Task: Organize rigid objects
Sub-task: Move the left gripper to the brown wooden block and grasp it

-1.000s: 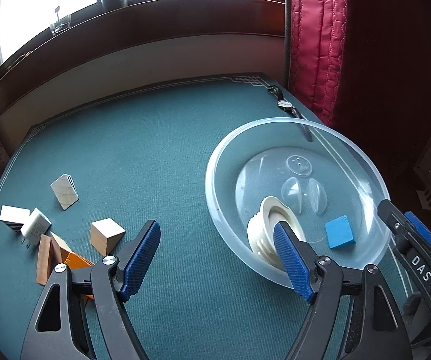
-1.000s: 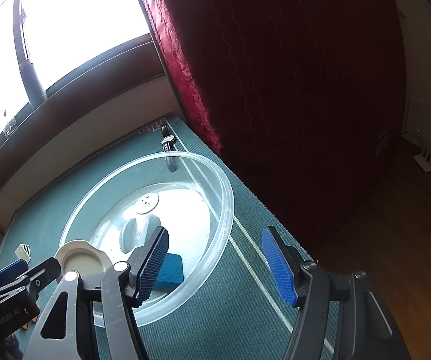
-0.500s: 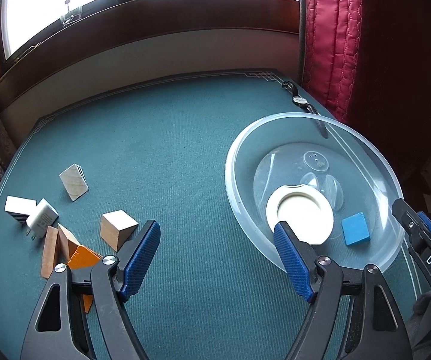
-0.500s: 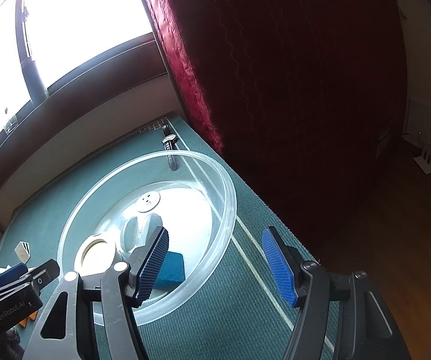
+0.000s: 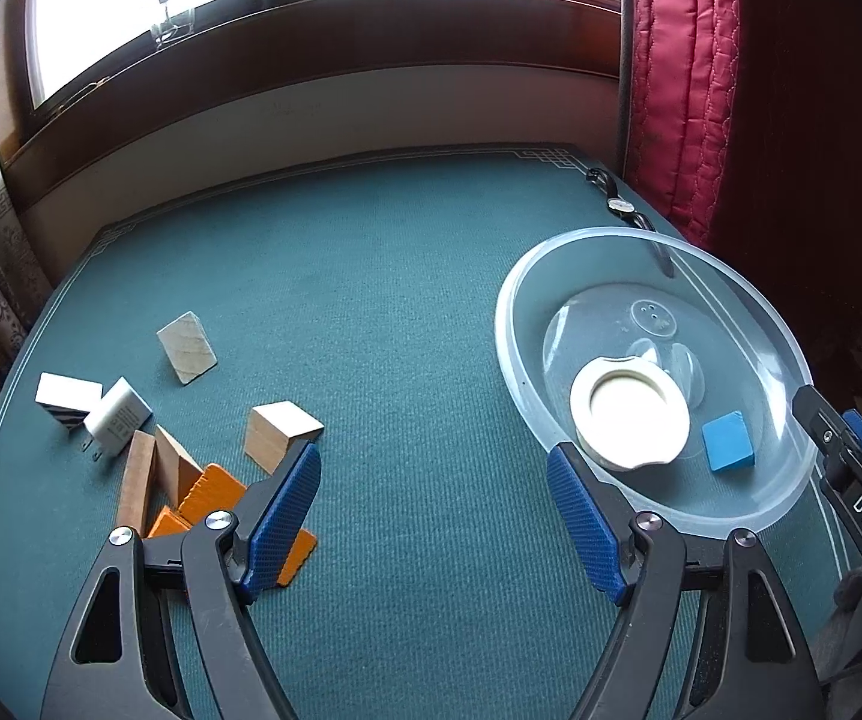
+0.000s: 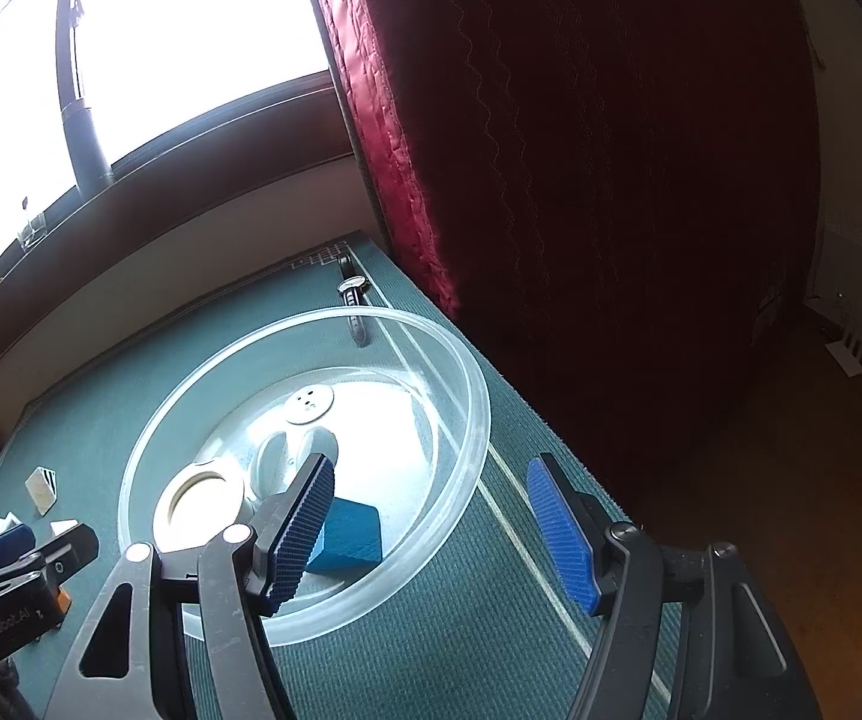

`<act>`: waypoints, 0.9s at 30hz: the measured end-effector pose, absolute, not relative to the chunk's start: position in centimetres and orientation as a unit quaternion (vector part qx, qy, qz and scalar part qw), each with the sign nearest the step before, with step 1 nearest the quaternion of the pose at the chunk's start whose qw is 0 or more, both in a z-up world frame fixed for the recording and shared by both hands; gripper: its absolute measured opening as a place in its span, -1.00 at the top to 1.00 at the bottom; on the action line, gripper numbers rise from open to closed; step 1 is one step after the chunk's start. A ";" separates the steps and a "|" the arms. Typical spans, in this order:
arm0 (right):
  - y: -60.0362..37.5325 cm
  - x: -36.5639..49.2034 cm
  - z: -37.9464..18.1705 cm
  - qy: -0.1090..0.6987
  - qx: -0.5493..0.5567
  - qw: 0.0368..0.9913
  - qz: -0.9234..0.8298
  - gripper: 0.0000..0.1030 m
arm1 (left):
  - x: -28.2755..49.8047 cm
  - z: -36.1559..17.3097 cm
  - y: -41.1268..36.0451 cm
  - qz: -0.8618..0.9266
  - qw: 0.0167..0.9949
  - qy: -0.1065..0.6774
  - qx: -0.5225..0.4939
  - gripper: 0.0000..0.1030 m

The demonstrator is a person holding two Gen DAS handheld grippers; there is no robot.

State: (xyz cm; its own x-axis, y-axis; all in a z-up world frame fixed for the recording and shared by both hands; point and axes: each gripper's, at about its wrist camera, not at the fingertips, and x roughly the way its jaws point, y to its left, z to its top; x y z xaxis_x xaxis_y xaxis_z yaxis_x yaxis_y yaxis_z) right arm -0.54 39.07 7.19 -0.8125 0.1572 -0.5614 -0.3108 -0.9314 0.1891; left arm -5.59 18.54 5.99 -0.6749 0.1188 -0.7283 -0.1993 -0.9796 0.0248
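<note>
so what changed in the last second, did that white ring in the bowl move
Yes. The white ring, which stood tilted on its edge in the clear bowl right at the left tool, has dropped flat on the bowl's floor. The left tool has drawn back from the bowl, open and empty. The blue block, the wooden blocks on the mat and the open right tool stayed put.

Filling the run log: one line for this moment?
left gripper: open, empty | right gripper: open, empty | bowl: white ring, blue block
</note>
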 end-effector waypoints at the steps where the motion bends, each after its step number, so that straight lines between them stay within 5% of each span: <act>1: 38.9 -0.4 7.3 0.133 -0.278 0.124 0.943 -0.37 | -5.5 6.0 18.2 0.914 0.085 0.049 -0.393 -0.53; 27: 29.2 2.9 8.2 0.080 -0.307 -0.036 0.948 -0.47 | -4.8 4.6 3.5 0.912 -0.033 -0.029 -0.408 -0.53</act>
State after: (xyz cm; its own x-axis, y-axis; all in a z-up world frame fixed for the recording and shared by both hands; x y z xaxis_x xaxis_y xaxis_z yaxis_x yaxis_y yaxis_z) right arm 2.94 29.15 8.23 -0.8083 -0.1173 -0.5770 0.0193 -0.9847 0.1730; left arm -4.79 3.50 4.61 -0.6649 -0.0364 -0.7460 0.0843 -0.9961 -0.0265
